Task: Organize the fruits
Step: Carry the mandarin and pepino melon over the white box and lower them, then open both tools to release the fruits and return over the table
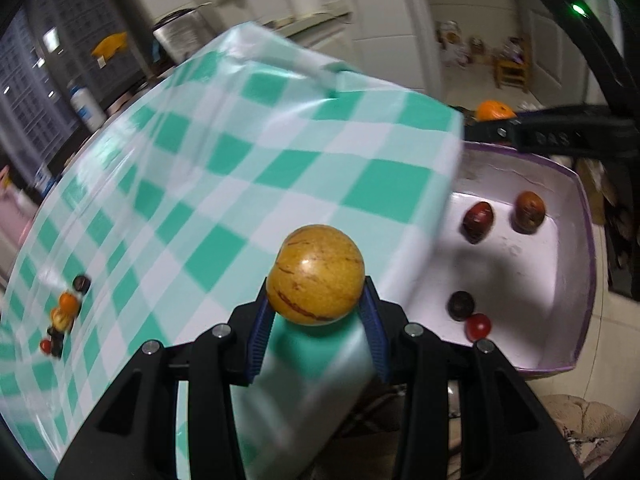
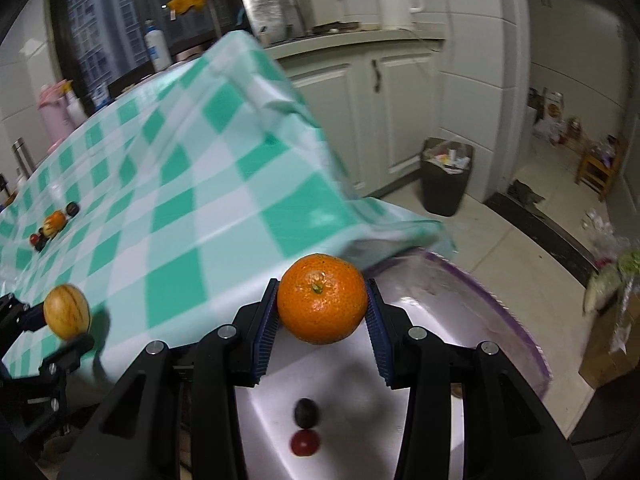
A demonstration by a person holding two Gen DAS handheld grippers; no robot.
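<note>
My left gripper (image 1: 316, 300) is shut on a yellow fruit with brown streaks (image 1: 315, 274), held over the edge of the green-checked table (image 1: 200, 184). My right gripper (image 2: 322, 312) is shut on an orange (image 2: 322, 298), held above a pale box with a purple rim (image 2: 520, 336). In the left wrist view the box (image 1: 576, 264) lies right of the table, below its edge, and holds two brownish-red fruits (image 1: 478, 221), a dark fruit (image 1: 461, 305) and a small red tomato (image 1: 478, 326). The streaked fruit (image 2: 66, 316) and the left gripper show at the right wrist view's left edge.
A small pile of fruits (image 1: 64, 312) lies on the table's far left, the same pile (image 2: 54, 224) in the right wrist view. A kitchen counter with a white kettle (image 2: 396, 0) stands behind. A dark waste bin (image 2: 446, 176) and a small wooden stool (image 2: 598, 168) stand on the floor.
</note>
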